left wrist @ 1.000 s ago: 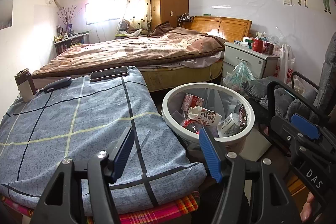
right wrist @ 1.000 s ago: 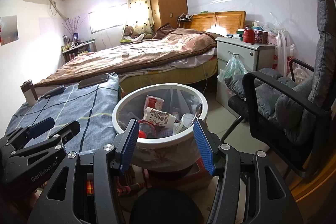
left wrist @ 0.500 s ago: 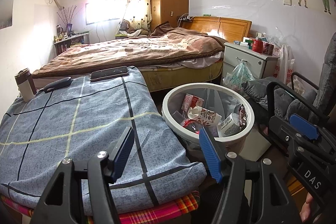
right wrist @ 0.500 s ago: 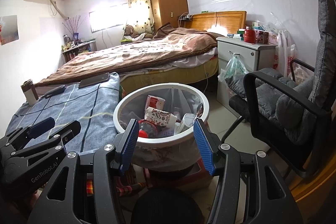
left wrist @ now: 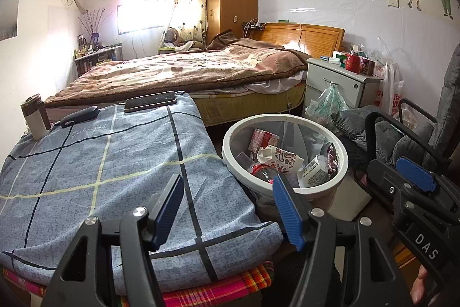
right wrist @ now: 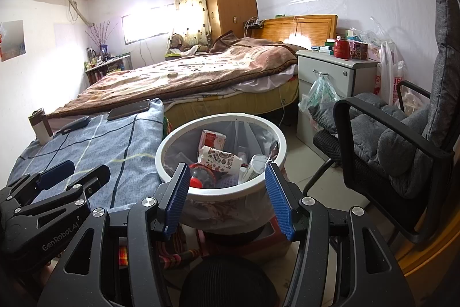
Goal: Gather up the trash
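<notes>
Bin (right wrist: 221,193) mouth open above — table (left wrist: 86,163) hems left, chair (right wrist: 402,151) right.

A round white trash bin (left wrist: 342,160) lined with a clear plastic bag stands upright on the floor, just beside the blue checked cloth. It is partly filled. Inside lie a red and white carton (right wrist: 211,139) toward the back, a crumpled patterned paper cup (right wrist: 220,158) on its side in the middle, a small white labelled carton (left wrist: 312,170) to the right and something red (right wrist: 198,181) at the front.
</notes>
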`<state>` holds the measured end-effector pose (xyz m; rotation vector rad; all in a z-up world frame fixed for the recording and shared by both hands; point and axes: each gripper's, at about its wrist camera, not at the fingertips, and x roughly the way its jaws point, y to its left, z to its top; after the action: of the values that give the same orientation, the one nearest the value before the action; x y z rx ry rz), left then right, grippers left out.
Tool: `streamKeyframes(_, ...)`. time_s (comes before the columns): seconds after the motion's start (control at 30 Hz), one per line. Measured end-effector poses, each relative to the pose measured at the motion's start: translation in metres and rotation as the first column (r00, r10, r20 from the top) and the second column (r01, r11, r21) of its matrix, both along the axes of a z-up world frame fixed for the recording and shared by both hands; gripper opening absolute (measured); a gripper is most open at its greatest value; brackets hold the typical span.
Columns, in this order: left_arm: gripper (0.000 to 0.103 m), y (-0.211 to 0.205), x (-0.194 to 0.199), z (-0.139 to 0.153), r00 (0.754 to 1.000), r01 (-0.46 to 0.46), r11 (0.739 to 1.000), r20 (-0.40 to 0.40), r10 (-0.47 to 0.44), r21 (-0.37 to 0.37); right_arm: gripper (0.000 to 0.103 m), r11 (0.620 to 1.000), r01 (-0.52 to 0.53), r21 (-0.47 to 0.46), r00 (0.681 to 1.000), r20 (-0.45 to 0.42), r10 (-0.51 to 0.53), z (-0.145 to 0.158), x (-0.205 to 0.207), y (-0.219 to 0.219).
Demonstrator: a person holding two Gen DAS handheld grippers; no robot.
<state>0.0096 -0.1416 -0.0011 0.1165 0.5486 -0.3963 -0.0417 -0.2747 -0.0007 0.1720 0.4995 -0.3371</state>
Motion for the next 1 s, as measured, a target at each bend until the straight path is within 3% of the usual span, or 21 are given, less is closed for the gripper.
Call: streamKeyframes(1.0, 0.066, 0.0014, -0.0009, 0.0018, 1.000, -0.005, 1.000, 0.001, 0.005, -0.004, 0.056, 1.000, -0.004, 0.002, 1.000, 0.000, 0.004, -0.0008, -0.0004, 0.0015)
